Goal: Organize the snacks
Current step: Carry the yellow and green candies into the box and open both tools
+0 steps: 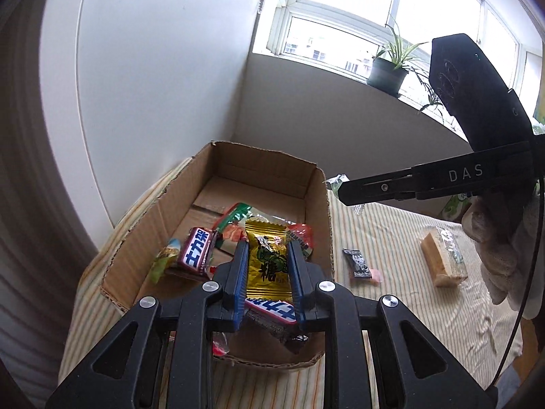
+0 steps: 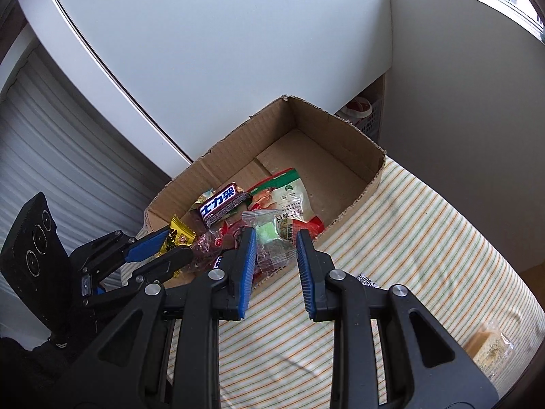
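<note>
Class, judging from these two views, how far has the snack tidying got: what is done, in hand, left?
Done: several snacks, including a chocolate bar, lie in the cardboard box. In hand: the left claw grips a yellow candy above the box; the right claw holds a clear packet. Left: a small black packet and wrapped cake remain on the striped cloth.

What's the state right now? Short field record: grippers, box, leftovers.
left gripper: shut on yellow candy, at the box
right gripper: shut on clear packet, beside the box wall
box: cardboard, open top, on striped cloth
in box: chocolate bar and several other snack packets
outside box: dark packet and wrapped cake, both lying on the cloth
</note>
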The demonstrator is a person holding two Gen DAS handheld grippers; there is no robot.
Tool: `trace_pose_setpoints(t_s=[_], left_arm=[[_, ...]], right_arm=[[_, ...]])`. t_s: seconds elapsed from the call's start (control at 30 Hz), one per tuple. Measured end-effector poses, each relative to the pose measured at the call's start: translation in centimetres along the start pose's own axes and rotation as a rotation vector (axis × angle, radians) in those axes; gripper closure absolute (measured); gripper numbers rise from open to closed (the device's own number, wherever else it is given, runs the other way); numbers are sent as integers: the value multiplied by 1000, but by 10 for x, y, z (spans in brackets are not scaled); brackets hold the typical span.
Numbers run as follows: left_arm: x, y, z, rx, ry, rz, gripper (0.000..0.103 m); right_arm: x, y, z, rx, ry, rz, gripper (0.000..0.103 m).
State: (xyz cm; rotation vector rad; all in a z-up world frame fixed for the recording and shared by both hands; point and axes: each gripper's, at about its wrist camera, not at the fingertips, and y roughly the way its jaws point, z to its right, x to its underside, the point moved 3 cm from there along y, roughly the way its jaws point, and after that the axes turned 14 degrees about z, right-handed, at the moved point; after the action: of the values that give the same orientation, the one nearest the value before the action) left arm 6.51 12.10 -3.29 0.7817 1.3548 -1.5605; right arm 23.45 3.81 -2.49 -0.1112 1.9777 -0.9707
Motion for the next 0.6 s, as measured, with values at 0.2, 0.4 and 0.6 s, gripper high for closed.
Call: trace_pose_setpoints(t_s=[0.2, 0.4, 0.6], left_arm=[[-1, -2, -10, -6, -15, -1, 82], [-1, -3, -16, -12, -28, -3, 82], [-2, -3, -17, -20, -30, 2, 66]], right_arm=[[-5, 15, -13, -6, -11, -21, 78], [-9, 19, -20, 7, -24, -12, 56], [-12, 10, -18, 15, -26, 12, 45]])
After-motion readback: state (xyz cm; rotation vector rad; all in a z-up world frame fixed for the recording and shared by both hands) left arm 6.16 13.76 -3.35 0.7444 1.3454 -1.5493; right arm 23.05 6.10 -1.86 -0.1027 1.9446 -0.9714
